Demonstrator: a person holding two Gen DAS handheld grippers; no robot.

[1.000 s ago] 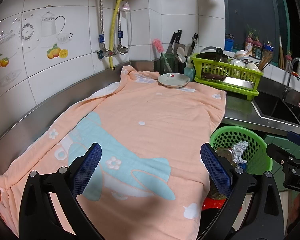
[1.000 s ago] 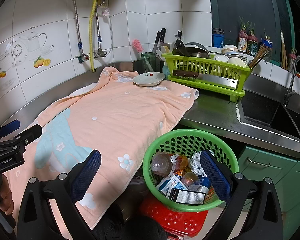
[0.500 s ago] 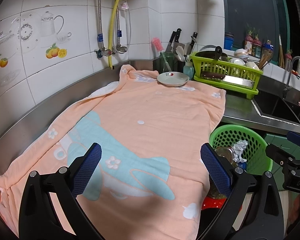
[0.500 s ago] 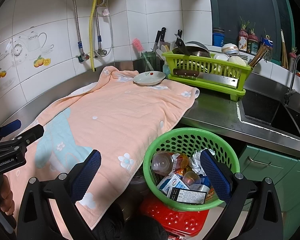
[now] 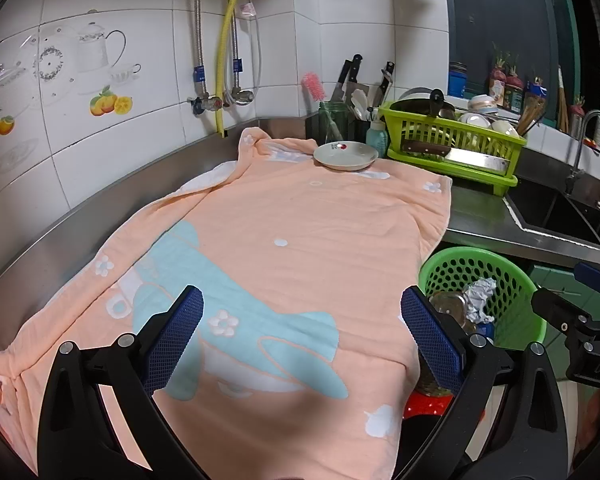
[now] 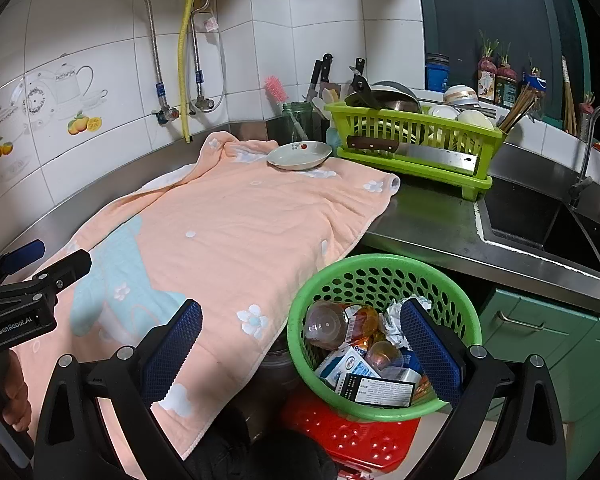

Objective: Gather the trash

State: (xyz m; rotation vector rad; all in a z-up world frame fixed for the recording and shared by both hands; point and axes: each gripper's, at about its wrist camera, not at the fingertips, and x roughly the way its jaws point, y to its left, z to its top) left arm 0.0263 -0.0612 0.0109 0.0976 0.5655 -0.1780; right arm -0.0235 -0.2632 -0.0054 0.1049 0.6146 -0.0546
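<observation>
A round green basket [image 6: 384, 276] stands on a red stool [image 6: 348, 432] beside the counter. It holds trash: a plastic bottle [image 6: 336, 324], crumpled foil [image 6: 396, 320], cartons and a small cup. The basket also shows in the left wrist view [image 5: 500, 276]. My right gripper [image 6: 300, 344] is open and empty, hovering over the counter edge and the basket. My left gripper [image 5: 300, 336] is open and empty above the peach towel [image 5: 280, 248]. No loose trash shows on the towel.
A white dish [image 5: 346, 155] sits at the towel's far end. A green dish rack [image 5: 452, 148] with a cleaver and bowls, a knife block, and a brush jar stand behind. A sink [image 6: 540, 220] lies at the right. Green cabinets are below.
Both grippers have stayed open and empty. The views have shifted only slightly; nothing on the counter or in the basket has moved.
</observation>
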